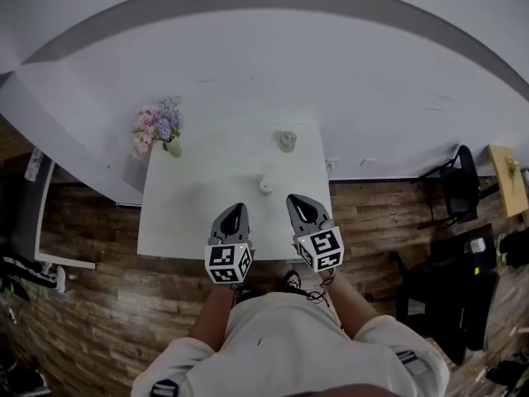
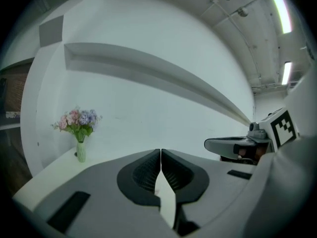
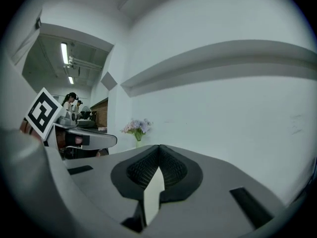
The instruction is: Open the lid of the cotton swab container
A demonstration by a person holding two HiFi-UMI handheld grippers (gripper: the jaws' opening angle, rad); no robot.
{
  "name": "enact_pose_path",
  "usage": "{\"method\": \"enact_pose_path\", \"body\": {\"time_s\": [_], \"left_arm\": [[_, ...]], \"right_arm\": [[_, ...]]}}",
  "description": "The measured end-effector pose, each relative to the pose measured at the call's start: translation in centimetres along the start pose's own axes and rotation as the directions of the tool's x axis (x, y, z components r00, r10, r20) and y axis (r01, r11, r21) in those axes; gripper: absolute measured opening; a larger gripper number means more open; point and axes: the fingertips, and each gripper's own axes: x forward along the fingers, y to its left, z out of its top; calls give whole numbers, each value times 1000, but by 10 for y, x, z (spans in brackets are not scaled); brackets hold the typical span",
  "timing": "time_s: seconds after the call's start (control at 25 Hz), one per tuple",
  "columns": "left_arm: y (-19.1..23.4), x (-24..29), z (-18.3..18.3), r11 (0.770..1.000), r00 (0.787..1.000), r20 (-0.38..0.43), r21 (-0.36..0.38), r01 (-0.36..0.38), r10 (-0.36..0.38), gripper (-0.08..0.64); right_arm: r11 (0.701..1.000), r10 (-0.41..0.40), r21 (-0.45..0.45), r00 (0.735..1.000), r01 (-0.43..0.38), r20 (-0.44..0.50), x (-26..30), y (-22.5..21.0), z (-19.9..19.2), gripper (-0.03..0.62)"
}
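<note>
Ahead of the clenched, empty left gripper point(image 1: 238, 209) and right gripper point(image 1: 295, 201), midway between them, spotted a small container point(image 1: 265, 185) on the table point(image 1: 190, 213), open or shut too small to judge. Held both flanking it, fit for reaching in or backing off.

We record a white surface point(image 1: 178, 222), pink and purple flowers point(image 1: 155, 124) in a pale green vase point(image 1: 173, 148), and a brown plank-patterned floor point(image 1: 99, 304). The left gripper point(image 1: 237, 209) and the right gripper point(image 1: 293, 199) are grey, with black-and-white square-patterned cubes.
</note>
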Motion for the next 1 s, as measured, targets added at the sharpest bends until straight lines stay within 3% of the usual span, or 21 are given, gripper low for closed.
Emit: {"method": "enact_pose_path", "body": {"time_s": [0.16,0.36,1.0], "left_arm": [[-5,-5,45,999,996,84,31,-38,35,21],[-11,-15,74,996,988,149,74,-48,36,21],[-6,-21,67,994,990,137,99,-57,43,21]], "right_arm": [[1000,-20,-3,997,20,69,-10,-11,33,-2],[999,-28,-13,993,29,116,-18,-17,50,-2],[999,-22,-24,991,26,131,-21,-14,52,-3]]}}
